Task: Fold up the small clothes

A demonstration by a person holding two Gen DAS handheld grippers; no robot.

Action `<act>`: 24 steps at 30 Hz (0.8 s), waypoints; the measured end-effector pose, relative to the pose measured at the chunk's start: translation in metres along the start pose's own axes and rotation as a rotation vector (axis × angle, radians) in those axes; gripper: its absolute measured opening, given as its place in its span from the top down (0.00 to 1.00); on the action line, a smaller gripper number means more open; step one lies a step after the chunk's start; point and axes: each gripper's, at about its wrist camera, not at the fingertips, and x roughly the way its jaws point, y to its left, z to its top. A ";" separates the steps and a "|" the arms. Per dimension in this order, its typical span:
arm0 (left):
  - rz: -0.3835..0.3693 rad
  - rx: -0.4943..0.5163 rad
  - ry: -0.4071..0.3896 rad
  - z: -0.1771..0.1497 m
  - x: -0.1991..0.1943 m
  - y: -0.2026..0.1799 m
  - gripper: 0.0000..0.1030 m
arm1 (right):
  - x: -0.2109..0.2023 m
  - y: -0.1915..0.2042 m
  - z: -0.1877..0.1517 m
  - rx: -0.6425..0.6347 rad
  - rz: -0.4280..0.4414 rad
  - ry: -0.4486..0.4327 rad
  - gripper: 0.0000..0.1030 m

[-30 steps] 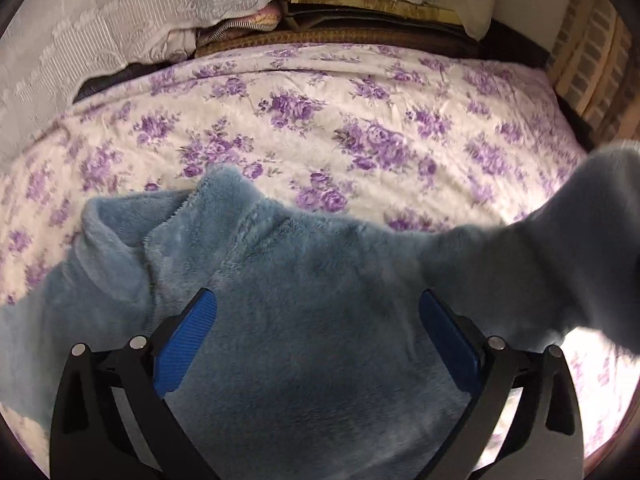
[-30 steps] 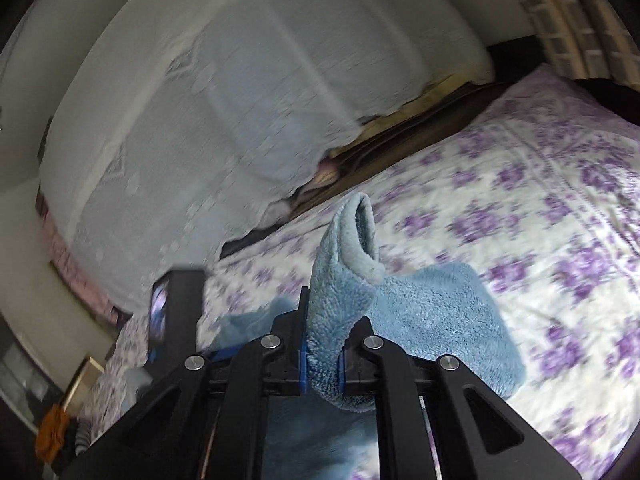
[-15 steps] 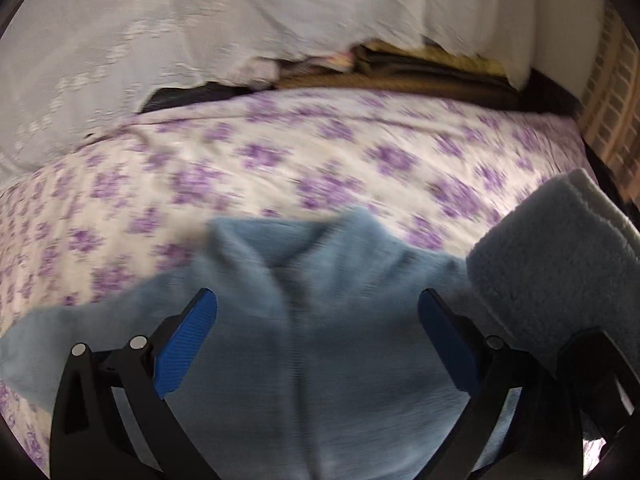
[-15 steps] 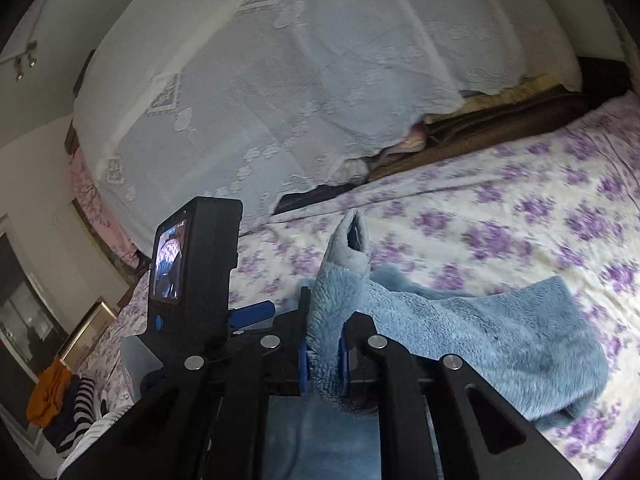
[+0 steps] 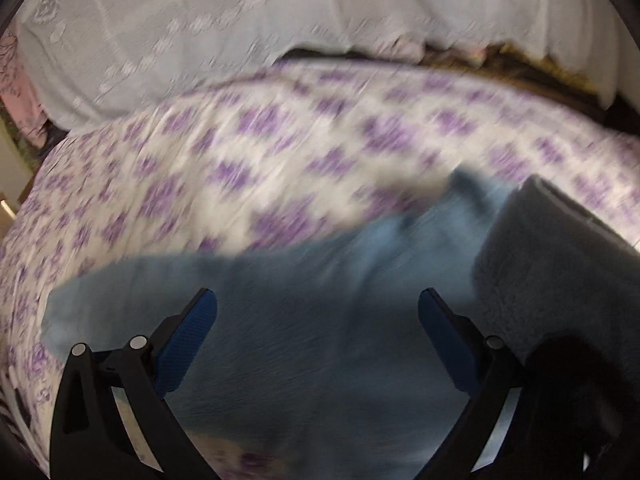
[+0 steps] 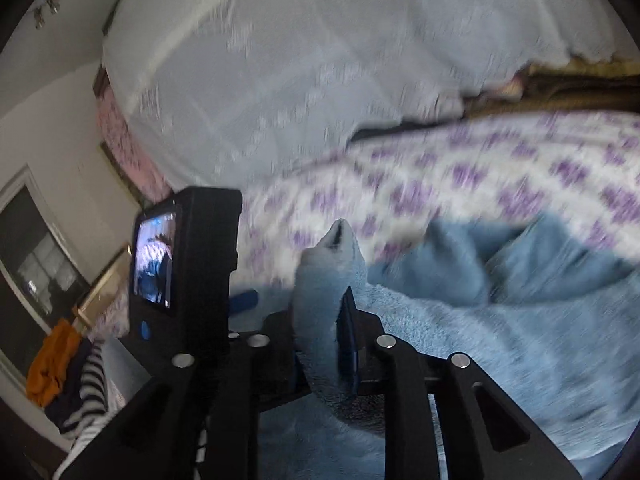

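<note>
A fluffy blue fleece garment lies on the purple-flowered bedsheet. My left gripper is open and empty, hovering over the garment's middle. My right gripper is shut on a fold of the blue garment, lifting it so it drapes to the right. That lifted fold shows at the right of the left wrist view. The left gripper's camera body stands just left of the right gripper. Both views are motion-blurred.
A white lace cover hangs behind the bed over stacked bedding. In the right wrist view a pile with orange and striped clothes lies at the far left, beside a dark window.
Both grippers swung left across the bed. The right gripper carried the held fold over the garment toward the left gripper. The left sleeve now shows stretched out.
</note>
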 end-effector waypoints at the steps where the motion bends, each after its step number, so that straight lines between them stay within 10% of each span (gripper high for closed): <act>1: 0.011 0.001 0.022 -0.006 0.007 0.004 0.04 | 0.012 0.001 -0.008 0.001 -0.009 0.048 0.61; 4: -0.032 -0.041 0.050 -0.028 0.016 0.031 0.04 | 0.021 -0.005 -0.020 0.015 -0.001 0.148 0.55; 14: -0.207 -0.262 -0.106 -0.023 -0.063 0.077 0.04 | -0.081 -0.054 -0.009 -0.043 -0.081 0.027 0.42; 20: -0.370 -0.024 0.019 -0.023 -0.038 -0.016 0.04 | -0.088 -0.141 -0.002 0.238 -0.049 0.012 0.42; 22: -0.305 0.090 0.102 -0.037 -0.007 -0.045 0.04 | -0.083 -0.182 -0.007 0.352 -0.062 0.028 0.44; 24: -0.287 0.091 0.059 -0.051 0.006 -0.049 0.04 | -0.083 -0.221 -0.018 0.442 -0.130 0.024 0.72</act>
